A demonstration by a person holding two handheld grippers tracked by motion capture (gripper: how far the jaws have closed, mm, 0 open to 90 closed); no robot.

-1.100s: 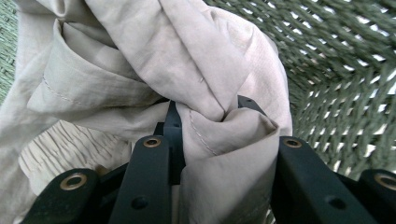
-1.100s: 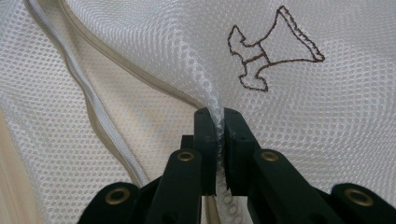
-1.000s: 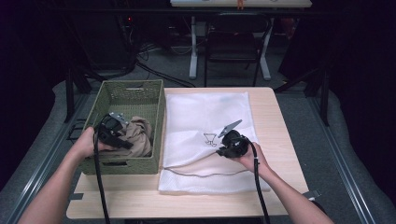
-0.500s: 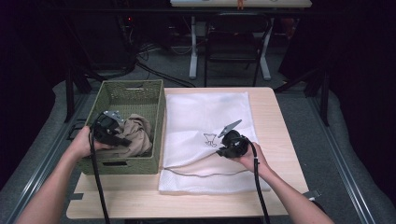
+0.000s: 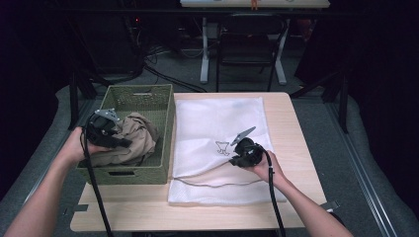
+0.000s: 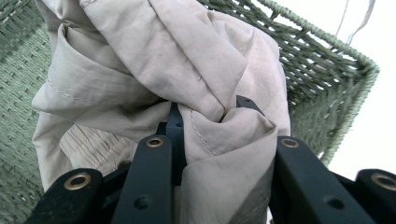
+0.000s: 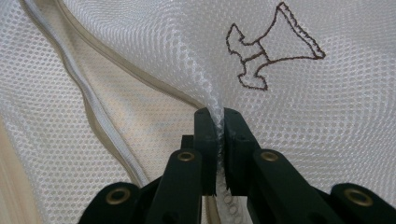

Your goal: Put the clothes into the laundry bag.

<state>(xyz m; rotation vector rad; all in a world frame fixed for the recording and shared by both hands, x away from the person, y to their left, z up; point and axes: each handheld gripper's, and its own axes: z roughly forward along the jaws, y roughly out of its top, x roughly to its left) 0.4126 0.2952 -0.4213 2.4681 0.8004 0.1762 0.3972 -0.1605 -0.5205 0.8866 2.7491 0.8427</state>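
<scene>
On wood table (image 5: 291, 123), L claw (image 6: 205, 109) grips beige cloth (image 6: 154, 51), R claw (image 7: 215, 116) pinches mesh bag (image 7: 140, 42).

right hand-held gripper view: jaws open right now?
No. The right hand-held gripper has both jaws pinched shut on a fold of the white mesh laundry bag.

A: Table (image 5: 296, 123), left side?
B: Basket (image 5: 143, 94), with a garment (image 5: 133, 140) in it; the left gripper (image 5: 116, 143) is at the garment, over the basket's left part.

A: Right of the basket?
B: Mesh bag (image 5: 217, 118), flat on the table, touching the basket; the right gripper (image 5: 232, 160) is on its middle.
</scene>
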